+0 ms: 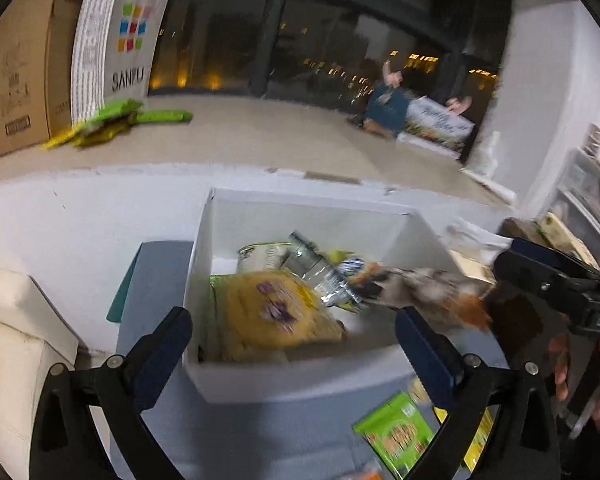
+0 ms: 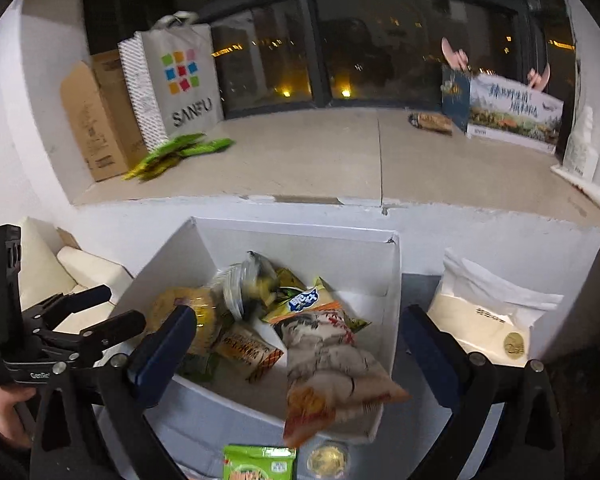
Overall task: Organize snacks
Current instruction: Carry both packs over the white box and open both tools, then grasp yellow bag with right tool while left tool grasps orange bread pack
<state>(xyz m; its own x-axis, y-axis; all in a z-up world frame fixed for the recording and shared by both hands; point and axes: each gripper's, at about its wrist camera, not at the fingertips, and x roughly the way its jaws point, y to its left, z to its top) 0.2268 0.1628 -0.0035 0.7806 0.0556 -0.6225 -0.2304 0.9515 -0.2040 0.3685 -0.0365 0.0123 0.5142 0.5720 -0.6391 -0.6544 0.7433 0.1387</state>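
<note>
A white box [image 1: 204,280] [image 2: 394,276] on the grey table holds several snack packets, among them a yellow bag [image 1: 276,312] [image 2: 188,312]. A grey-and-orange snack bag [image 2: 332,376] [image 1: 432,292] lies blurred over the box's near rim, between the wide-apart fingers of my right gripper [image 2: 296,344]; nothing touches it. The right gripper also shows in the left wrist view [image 1: 540,276]. My left gripper [image 1: 292,336] is open and empty in front of the box; it shows at the left of the right wrist view [image 2: 100,308].
A green snack packet [image 1: 396,432] [image 2: 260,464] and a round gold item [image 2: 327,458] lie on the table before the box. A white paper bag [image 2: 488,312] stands right of the box. A ledge behind carries a SANFU bag [image 2: 180,80], cardboard box [image 2: 96,120] and green packets [image 2: 176,152].
</note>
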